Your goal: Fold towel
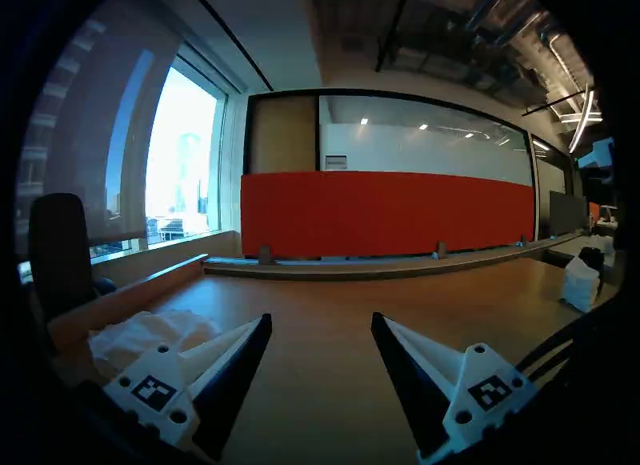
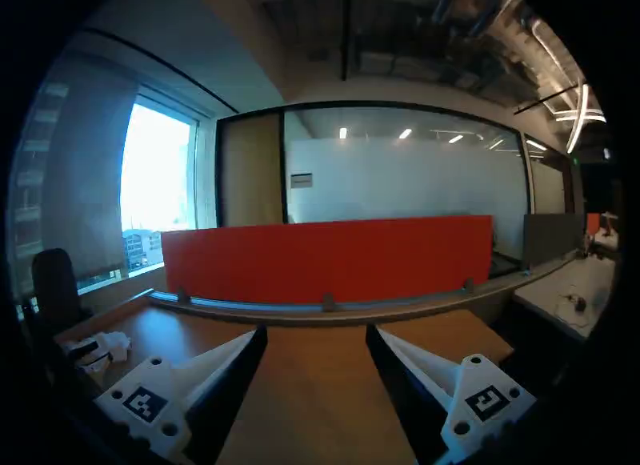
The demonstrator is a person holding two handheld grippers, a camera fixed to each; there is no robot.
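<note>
On the wooden desk, as the left gripper view showed it, the towel lay in a white crumpled heap near the left edge. It sat just beside the left gripper and was partly hidden behind one of its jaws. Those jaws stood wide open, with bare desk between the tips and nothing held. The towel was not between them. A raised wooden ledge ran along the desk's left side, and a dark chair stood beyond it, under a bright window. A red screen closed off the far edge of the desk. Far to the right sat a white bundle with something dark on top; what it was could not be told.

From the right gripper view, the right gripper hung over the same brown desk with its jaws spread wide and empty. A small white lump with dark patches lay well off to the left, near the desk's edge; whether it was the towel could not be told. The red screen stood straight ahead, and a pale side table lay to the right.
</note>
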